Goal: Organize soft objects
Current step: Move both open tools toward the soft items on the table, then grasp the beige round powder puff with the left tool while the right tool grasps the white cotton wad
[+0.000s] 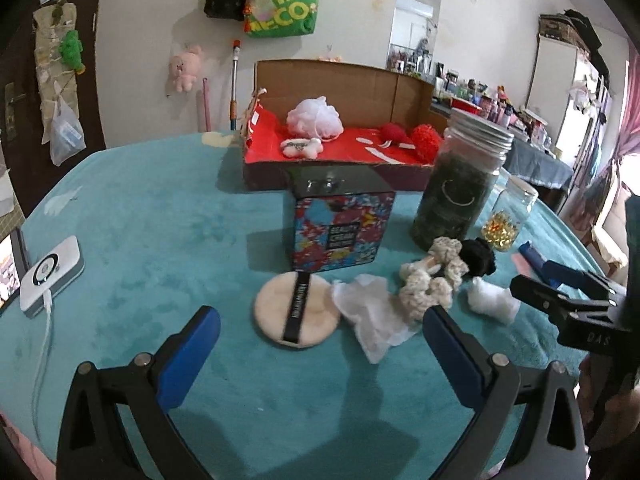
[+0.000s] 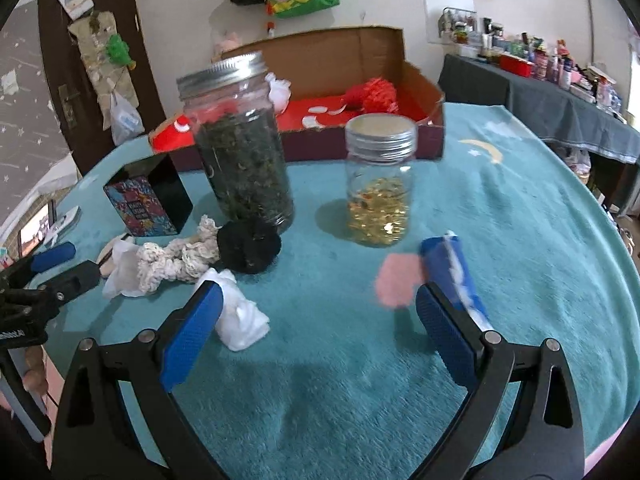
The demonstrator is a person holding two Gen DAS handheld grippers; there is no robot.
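Two claws, and we hold both spread wide above the teal worktop [image 1: 140, 216], gripping nothing. Our left claw [image 1: 320, 344] hovers just in front of the round powder puff [image 1: 296, 308], our landmark. Touching its right edge lies a white tissue [image 1: 372, 316], then a cream crochet scrunchie [image 1: 432, 280] and a black scrunchie [image 1: 480, 258]. Farther right, a white cotton wad [image 2: 240, 320] sits by our right claw [image 2: 316, 324], where a pink pad [image 2: 398, 280] is blurred. Behind the puff stands a patterned box [image 1: 340, 232]; beyond it, the cardboard box [image 1: 340, 80] holds a white mesh sponge [image 1: 316, 116].
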